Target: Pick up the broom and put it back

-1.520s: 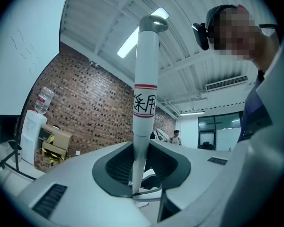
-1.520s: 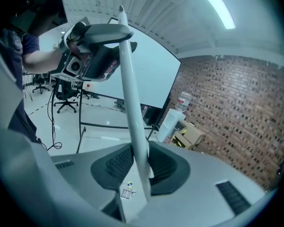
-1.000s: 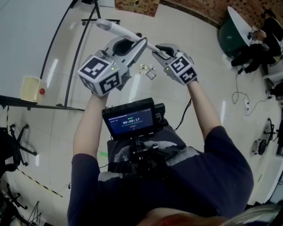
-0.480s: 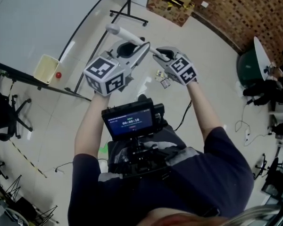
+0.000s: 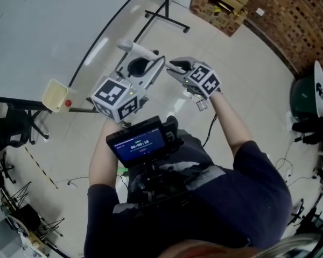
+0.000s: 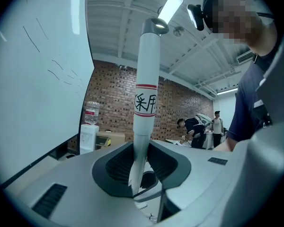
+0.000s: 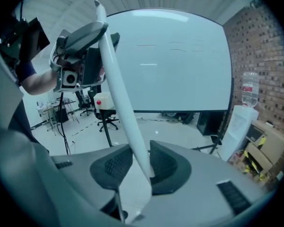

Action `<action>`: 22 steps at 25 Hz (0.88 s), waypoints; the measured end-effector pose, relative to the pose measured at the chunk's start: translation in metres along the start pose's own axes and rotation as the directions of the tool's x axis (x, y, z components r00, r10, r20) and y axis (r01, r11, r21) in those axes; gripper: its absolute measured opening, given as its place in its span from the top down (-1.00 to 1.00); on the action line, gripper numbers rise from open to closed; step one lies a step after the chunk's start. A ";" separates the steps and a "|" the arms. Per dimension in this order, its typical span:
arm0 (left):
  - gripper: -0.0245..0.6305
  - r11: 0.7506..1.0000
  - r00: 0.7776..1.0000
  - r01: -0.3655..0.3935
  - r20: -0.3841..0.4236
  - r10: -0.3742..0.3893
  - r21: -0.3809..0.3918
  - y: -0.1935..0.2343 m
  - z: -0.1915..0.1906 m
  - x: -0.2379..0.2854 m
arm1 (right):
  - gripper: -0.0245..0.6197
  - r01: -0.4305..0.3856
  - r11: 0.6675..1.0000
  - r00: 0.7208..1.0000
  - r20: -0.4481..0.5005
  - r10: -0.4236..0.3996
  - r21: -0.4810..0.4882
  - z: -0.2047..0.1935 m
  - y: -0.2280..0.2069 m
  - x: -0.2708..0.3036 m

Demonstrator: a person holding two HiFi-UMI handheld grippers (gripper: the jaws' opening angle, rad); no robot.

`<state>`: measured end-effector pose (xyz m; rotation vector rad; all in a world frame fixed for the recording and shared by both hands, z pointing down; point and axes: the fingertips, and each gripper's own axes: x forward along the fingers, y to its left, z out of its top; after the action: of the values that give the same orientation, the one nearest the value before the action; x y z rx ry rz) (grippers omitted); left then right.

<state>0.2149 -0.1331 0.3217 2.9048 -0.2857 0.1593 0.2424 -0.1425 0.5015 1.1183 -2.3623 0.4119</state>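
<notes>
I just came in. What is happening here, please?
A person holds a broom by its white handle, with a gripper in each hand, above the tiled floor. The left gripper is clamped on the handle. At the right gripper, the handle runs slanted between the jaws, which look loose around it. The broom's head is not visible.

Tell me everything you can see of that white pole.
The broom handle is a smooth white pole, plastic or painted metal by its look, with a grey cap, two red bands and black characters between them. It runs tilted in mid-air, clamped in the left hand-held gripper and passing through the right hand-held gripper, leaning on one pad there. Its brush end is out of sight.
</notes>
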 end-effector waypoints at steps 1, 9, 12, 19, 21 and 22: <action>0.66 1.000 1.000 -0.026 0.007 0.026 0.000 0.003 0.005 -0.005 | 0.52 -0.042 0.999 0.999 0.007 0.042 -0.007 0.007 0.005 0.003; 0.67 0.990 0.989 -0.141 0.055 0.140 0.008 0.031 0.026 -0.050 | 0.52 -0.258 0.964 0.964 0.055 0.261 -0.057 0.051 0.037 0.037; 0.67 0.985 0.983 -0.175 0.065 0.174 0.003 0.034 0.023 -0.061 | 0.52 -0.319 0.945 0.946 0.027 0.322 -0.075 0.052 0.052 0.048; 0.65 0.976 0.976 -0.204 0.062 0.209 -0.079 0.098 -0.022 -0.092 | 0.53 -0.371 0.927 0.923 -0.124 0.363 -0.049 0.037 0.072 0.131; 0.65 0.969 0.973 -0.212 0.062 0.221 -0.125 0.129 -0.034 -0.111 | 0.53 -0.371 0.928 0.916 -0.176 0.360 -0.031 0.039 0.079 0.164; 0.65 0.966 0.973 -0.213 0.062 0.224 -0.145 0.140 -0.041 -0.120 | 0.53 -0.368 0.929 0.913 -0.199 0.357 -0.022 0.038 0.084 0.177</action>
<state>0.0659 -0.2366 0.3748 2.7409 -0.6065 0.0579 0.0688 -0.2203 0.5620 0.5774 -2.3883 0.5473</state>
